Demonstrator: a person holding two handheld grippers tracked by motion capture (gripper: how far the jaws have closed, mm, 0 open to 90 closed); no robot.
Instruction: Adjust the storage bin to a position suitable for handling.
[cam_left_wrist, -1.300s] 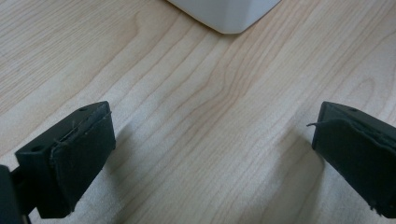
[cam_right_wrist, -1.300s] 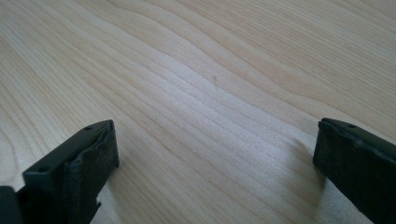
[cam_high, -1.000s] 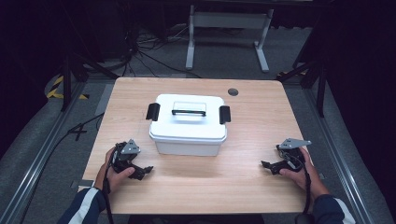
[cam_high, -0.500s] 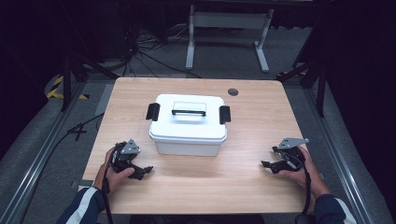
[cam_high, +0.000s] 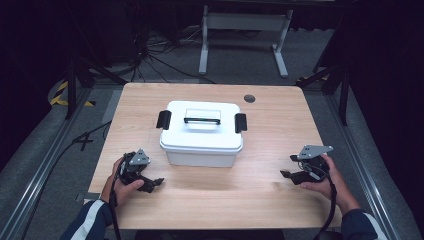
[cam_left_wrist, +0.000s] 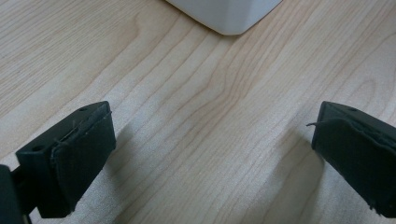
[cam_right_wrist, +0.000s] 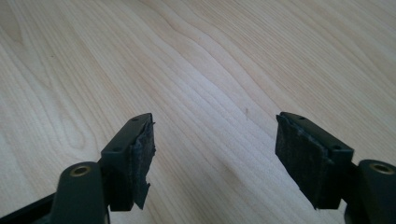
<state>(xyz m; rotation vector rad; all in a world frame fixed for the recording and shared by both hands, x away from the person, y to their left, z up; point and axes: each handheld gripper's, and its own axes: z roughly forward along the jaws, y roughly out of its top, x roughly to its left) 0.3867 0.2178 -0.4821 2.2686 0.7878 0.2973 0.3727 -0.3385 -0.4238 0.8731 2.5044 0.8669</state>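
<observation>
high view has both grippers apart from the white lidded box (cam_high: 201, 134): left gripper (cam_high: 156, 182) gaping empty, right gripper (cam_high: 286, 173) empty, jaws just closing partway.

One overhead camera and two jaw-mounted cameras around a white lidded storage box (cam_high: 201, 132).

The high view looks forward and down from the person's edge of the wooden table (cam_high: 260, 200), taking in the box at centre. The left gripper view sits close above the tabletop, facing a bottom corner of the box (cam_left_wrist: 229, 16). The right gripper view, equally low, faces bare wood beside the box; all three share the tabletop.
</observation>
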